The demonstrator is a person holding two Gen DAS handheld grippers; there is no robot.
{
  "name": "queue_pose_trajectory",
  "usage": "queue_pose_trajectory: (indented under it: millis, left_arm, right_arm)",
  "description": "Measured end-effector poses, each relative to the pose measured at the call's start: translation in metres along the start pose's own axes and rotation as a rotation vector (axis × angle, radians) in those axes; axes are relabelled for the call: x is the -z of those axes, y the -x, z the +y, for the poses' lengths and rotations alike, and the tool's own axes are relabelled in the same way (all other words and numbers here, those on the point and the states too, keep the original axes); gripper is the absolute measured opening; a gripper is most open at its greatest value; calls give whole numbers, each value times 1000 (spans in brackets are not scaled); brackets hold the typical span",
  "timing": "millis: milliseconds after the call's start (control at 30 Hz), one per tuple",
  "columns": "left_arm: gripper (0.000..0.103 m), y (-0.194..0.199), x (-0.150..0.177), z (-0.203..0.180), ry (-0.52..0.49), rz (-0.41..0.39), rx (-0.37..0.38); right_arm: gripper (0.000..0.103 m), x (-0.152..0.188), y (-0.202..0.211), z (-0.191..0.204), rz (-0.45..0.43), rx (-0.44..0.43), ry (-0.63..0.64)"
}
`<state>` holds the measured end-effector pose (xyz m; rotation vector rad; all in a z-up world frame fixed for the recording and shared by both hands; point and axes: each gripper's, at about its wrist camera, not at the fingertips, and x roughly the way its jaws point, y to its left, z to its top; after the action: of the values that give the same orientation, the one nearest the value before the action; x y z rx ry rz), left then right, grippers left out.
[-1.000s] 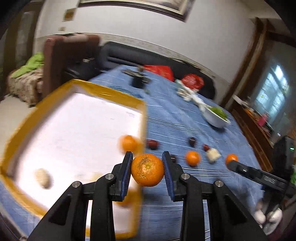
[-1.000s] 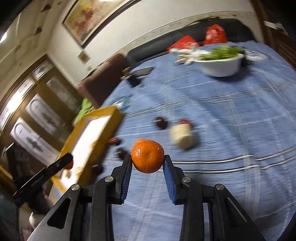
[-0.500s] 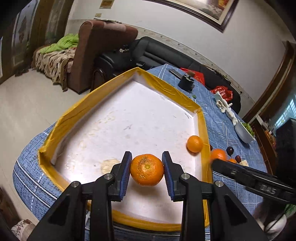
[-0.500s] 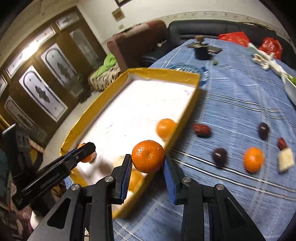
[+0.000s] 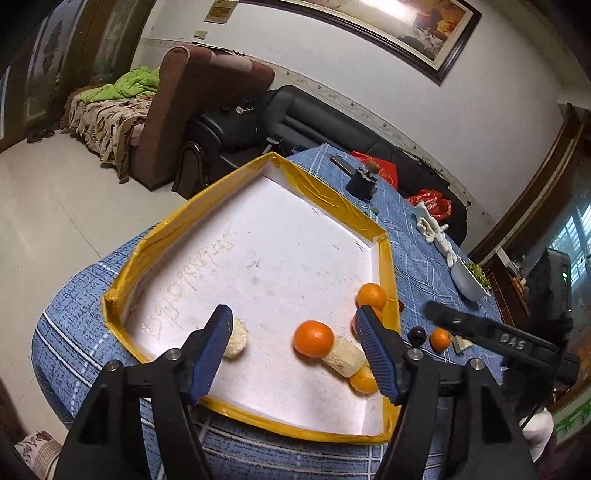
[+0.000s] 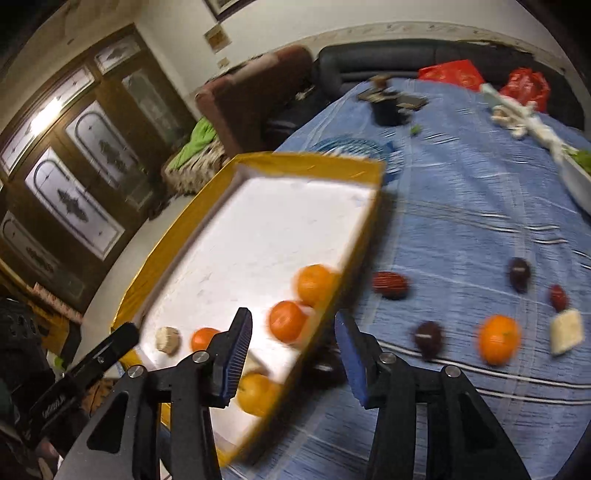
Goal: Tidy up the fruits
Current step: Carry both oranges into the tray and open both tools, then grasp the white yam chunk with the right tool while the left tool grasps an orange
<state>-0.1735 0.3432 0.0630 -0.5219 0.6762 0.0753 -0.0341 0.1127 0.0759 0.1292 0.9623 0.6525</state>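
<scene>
- Both your grippers, left gripper [image 5: 293, 350] and right gripper [image 6: 293, 354], have just been opening; nothing is gripped.
- The released oranges [image 5: 313, 338] lie lower right in the yellow tray [image 5: 236, 175].

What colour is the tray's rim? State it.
Yellow tape on the tray's rim, around a white floor; clearest in the left wrist view.

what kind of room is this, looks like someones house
Most likely a home living or dining room: a brown armchair and a dark sofa stand behind a table with a blue cloth, and a framed picture hangs on the wall.
</scene>
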Motion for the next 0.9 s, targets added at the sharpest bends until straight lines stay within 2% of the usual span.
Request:
queue_pose_trajectory:
  millis: [200, 333, 400, 700, 767, 900]
  left_arm:
    - [76, 0, 8, -28, -61, 14, 27]
    - [76, -7, 19, -60, -135, 47, 54]
    - [77, -9, 23, -73, -171, 61, 58]
    - [83, -16, 36, -111, -271, 86, 49]
    - [87, -22, 39, -118, -284, 111, 44]
    - [88, -26, 50, -133, -333, 150, 98]
  right_arm:
    - [59, 19, 55, -75, -80, 130, -98]
    - [59, 35, 71, -129, -81, 203, -206]
    - [59, 42, 75, -146, -81, 211, -244]
    - [59, 57, 85, -165, -94, 215, -260]
    - [59, 58, 86, -166, -95, 206, -252]
    - [59, 58, 85, -168, -103, 219, -245]
